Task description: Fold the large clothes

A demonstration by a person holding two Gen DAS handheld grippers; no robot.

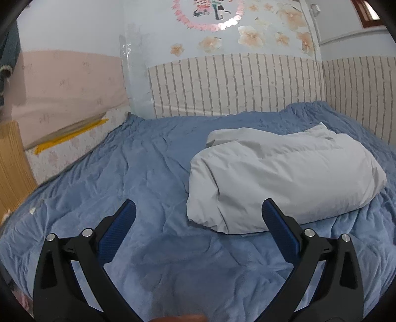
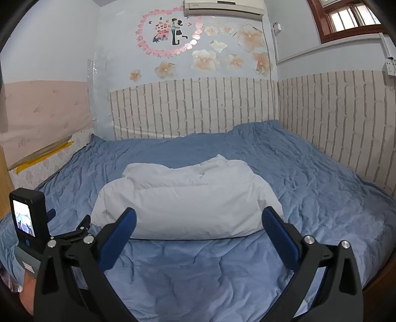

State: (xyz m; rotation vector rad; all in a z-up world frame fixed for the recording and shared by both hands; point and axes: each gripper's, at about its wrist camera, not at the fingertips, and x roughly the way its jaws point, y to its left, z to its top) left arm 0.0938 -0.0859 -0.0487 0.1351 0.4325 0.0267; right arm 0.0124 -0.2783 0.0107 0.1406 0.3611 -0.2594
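Both grippers hang spread wide over the bed, holding nothing. My left gripper (image 1: 199,213) has its blue pads (image 1: 118,231) far apart above bare blanket, and my right gripper (image 2: 199,220) stands just as wide, its pads (image 2: 118,239) framing the near edge of the white garment.

Taking the bed as my landmark: its blue blanket (image 2: 309,178) is rumpled all over and fills most of both views. Behind the bed runs a wall panel with a pale brick pattern (image 2: 193,106), which turns the corner and continues along the bed's right side. Above that panel, flower stickers (image 2: 250,37) and a pink heart-shaped wreath with a cartoon couple (image 2: 170,32) decorate the wall. An air conditioner (image 2: 222,6) sits higher up, and a brown-framed window (image 2: 346,17) is at the upper right. On the bed's left side is a pink padded panel (image 1: 64,81).

Near the middle of the bed lies the white garment (image 2: 188,198), folded into a thick, puffy bundle. In my left view the garment (image 1: 284,178) rests to the right of the gripper, its near corner just beyond the right pad.

At the bed's near left, in my right view, is the back of my other gripper, with a small lit screen (image 2: 23,218).
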